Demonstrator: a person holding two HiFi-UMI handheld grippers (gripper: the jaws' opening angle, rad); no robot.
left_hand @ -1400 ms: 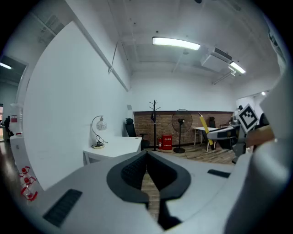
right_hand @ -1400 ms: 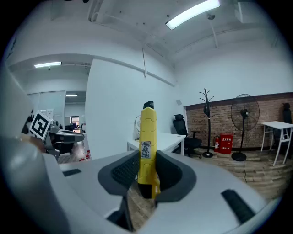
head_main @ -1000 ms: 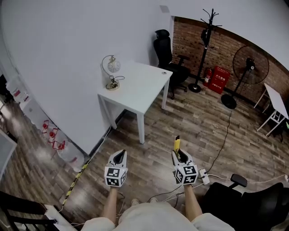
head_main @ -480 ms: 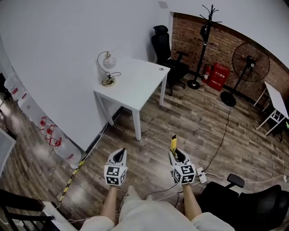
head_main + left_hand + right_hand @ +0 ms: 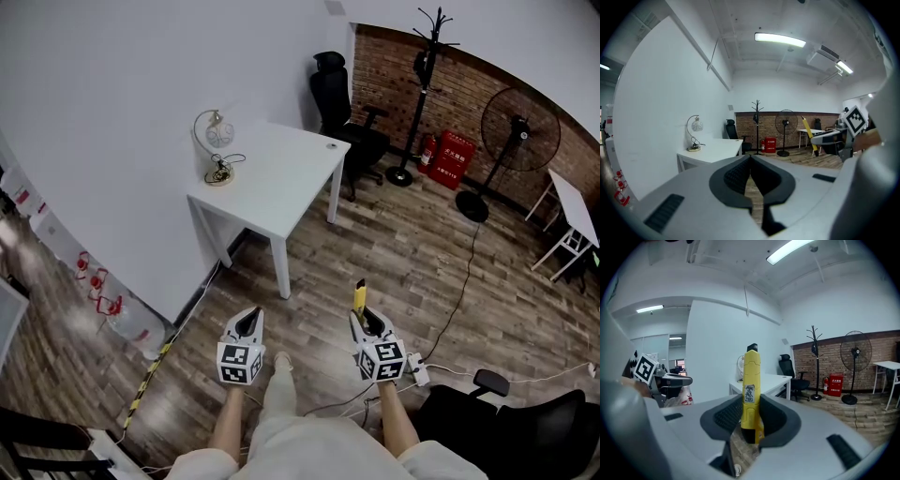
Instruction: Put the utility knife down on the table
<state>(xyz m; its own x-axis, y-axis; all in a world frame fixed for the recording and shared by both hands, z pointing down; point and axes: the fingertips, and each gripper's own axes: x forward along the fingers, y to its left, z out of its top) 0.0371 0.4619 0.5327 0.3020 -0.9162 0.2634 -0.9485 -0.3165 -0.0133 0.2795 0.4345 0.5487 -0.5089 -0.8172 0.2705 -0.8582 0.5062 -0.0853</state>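
Observation:
A yellow utility knife (image 5: 359, 296) (image 5: 751, 390) stands upright between the jaws of my right gripper (image 5: 367, 322) (image 5: 750, 420), which is shut on its lower body. The blade end points up and forward. My left gripper (image 5: 247, 321) (image 5: 750, 161) is held beside it at the same height, shut, with nothing between its pads. The white table (image 5: 281, 183) (image 5: 715, 149) (image 5: 765, 380) stands ahead against the white wall, well beyond both grippers. Both grippers hang over the wooden floor in the head view.
A small globe lamp (image 5: 214, 150) sits on the table's far left side near the wall. A black office chair (image 5: 337, 89), a coat stand (image 5: 427, 56), a floor fan (image 5: 514, 127) and red boxes (image 5: 455, 150) stand by the brick wall. Cables and a power strip (image 5: 417, 370) lie on the floor.
The person has stepped forward; the table has slid left and slightly up in the head view. Both grippers keep their pose, the right still holding the knife.

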